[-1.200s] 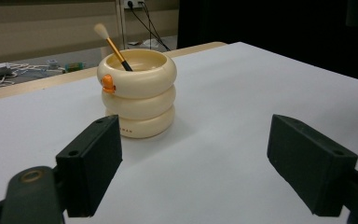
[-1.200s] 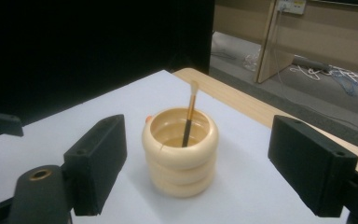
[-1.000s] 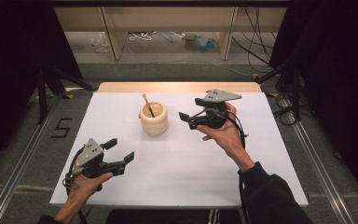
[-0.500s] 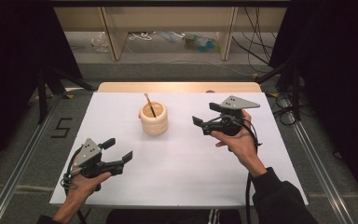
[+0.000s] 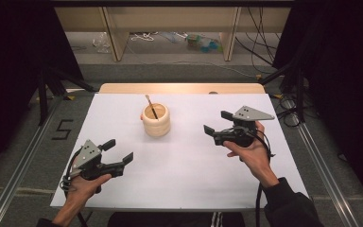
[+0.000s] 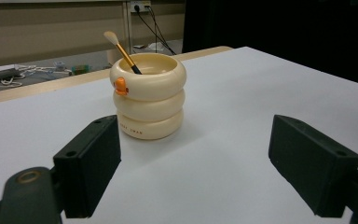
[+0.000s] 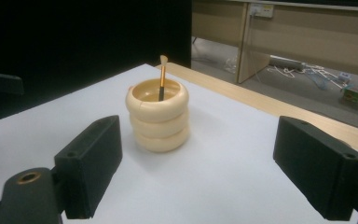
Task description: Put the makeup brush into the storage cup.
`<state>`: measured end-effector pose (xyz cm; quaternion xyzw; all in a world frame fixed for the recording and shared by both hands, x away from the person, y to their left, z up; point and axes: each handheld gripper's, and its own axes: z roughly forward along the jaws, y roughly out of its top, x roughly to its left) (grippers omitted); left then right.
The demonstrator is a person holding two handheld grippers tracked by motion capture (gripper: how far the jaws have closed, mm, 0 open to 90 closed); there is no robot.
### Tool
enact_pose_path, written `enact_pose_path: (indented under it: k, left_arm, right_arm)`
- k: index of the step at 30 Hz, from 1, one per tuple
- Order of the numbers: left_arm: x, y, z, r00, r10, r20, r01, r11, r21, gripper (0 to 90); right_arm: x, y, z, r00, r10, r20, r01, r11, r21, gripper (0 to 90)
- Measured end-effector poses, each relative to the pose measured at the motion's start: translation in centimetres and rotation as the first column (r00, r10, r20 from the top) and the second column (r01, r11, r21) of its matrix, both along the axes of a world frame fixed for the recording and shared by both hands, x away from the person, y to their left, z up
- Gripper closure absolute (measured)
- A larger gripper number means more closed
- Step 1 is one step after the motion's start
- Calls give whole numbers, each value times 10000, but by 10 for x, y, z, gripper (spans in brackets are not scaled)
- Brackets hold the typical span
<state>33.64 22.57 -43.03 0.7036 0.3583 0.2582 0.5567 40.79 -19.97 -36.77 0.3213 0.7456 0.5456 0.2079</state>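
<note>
Nothing grasped yet: my left gripper (image 5: 121,151) and right gripper (image 5: 216,122) both gape apart, well off the cream holder (image 5: 156,120) with its brush (image 5: 151,107).

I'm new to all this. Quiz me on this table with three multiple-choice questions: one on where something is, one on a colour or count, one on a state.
1. Where is the brush?
A. Flat on the table
B. Standing in the cream holder
C. In the right gripper

2. How many stacked rings make up the holder?
A. Three
B. One
C. Five

3. How do the jaws of the left gripper stand?
A. Shut on the brush
B. Shut on nothing
C. Open

Answers:
1. B: the handle leans out of the holder's mouth.
2. A: the left gripper view shows three bulging rings.
3. C: both black jaws stand wide apart, with bare table between.
</note>
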Motion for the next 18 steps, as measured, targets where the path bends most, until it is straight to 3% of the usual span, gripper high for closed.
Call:
enact_pose_path:
  k: [7, 9, 14, 18]
  left_arm:
    - [0, 0, 0, 10000, -18, 8, 18, 9999, 115, 165]
    - [0, 0, 0, 10000, -27, 29, 27, 9999, 126, 165]
    - [0, 0, 0, 10000, -28, 31, 28, 9999, 118, 165]
    - [0, 0, 0, 10000, -11, 14, 11, 10000, 76, 165]
  right_arm:
    - [-8, -9, -9, 10000, -19, 28, 19, 10000, -74, 167]
    - [-11, -11, -11, 9998, 37, -191, -40, 9999, -121, 168]
    - [-19, -18, -18, 10000, 0, -83, 2, 9997, 242, 171]
    - [-22, -21, -21, 9999, -121, 57, 120, 9996, 248, 165]
